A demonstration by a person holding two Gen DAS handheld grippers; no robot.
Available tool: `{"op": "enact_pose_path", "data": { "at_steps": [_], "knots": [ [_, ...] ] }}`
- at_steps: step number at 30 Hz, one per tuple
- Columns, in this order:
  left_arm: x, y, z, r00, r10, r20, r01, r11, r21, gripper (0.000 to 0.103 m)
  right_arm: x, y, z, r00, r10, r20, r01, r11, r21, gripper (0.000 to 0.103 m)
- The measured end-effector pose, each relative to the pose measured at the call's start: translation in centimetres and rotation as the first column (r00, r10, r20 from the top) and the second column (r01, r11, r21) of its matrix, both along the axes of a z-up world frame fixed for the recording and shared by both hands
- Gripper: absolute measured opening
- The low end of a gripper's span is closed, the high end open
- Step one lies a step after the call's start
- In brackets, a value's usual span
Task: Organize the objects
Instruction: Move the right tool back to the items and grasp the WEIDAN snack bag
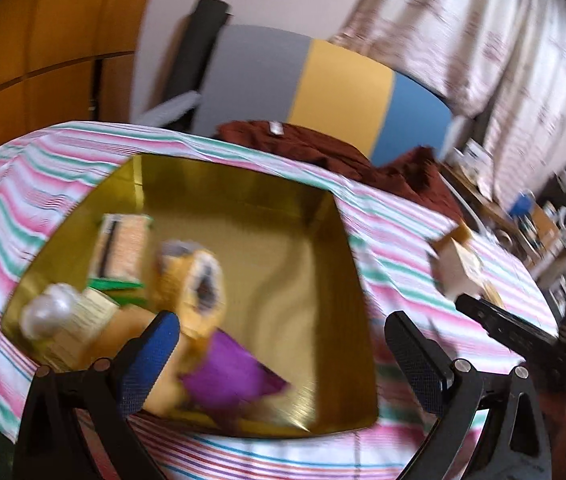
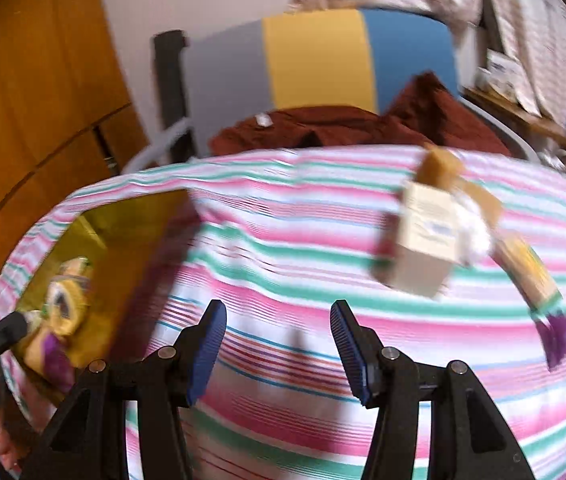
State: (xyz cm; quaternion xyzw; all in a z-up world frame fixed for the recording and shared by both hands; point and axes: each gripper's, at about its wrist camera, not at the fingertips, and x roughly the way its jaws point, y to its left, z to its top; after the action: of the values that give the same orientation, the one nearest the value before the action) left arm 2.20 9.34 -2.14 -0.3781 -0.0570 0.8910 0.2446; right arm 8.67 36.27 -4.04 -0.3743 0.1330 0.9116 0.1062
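Inside, gold tray (image 1: 243, 196) with blurred yellow-purple packets (image 1: 203, 300).

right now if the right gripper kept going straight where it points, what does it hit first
Probably just the striped cloth: the open right gripper aims at a bare stretch of it. The small carton lies off to the right and the gold tray to the left, though blur makes depth uncertain.

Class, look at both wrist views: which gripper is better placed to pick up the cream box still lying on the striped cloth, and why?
The right gripper: open and empty, it faces the cream box. The left gripper hangs over the gold tray.
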Motion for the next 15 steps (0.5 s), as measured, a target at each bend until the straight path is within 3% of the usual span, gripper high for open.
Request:
{"op": "enact_pose_path", "data": {
  "at_steps": [8, 15],
  "knots": [
    [3.2, 4.6, -0.2, 0.987, -0.159, 0.005, 0.159, 0.987, -0.038, 0.103, 3.9, 6.5, -2.9, 0.985, -0.161, 0.063, 0.162, 0.987, -0.004, 0.055],
    [4.8, 7.6, -0.5, 0.971, -0.239, 0.026, 0.24, 0.968, -0.067, 0.103, 5.3, 11.8, -2.6, 0.966, -0.258, 0.023, 0.257, 0.966, 0.038, 0.056]
  ]
}}
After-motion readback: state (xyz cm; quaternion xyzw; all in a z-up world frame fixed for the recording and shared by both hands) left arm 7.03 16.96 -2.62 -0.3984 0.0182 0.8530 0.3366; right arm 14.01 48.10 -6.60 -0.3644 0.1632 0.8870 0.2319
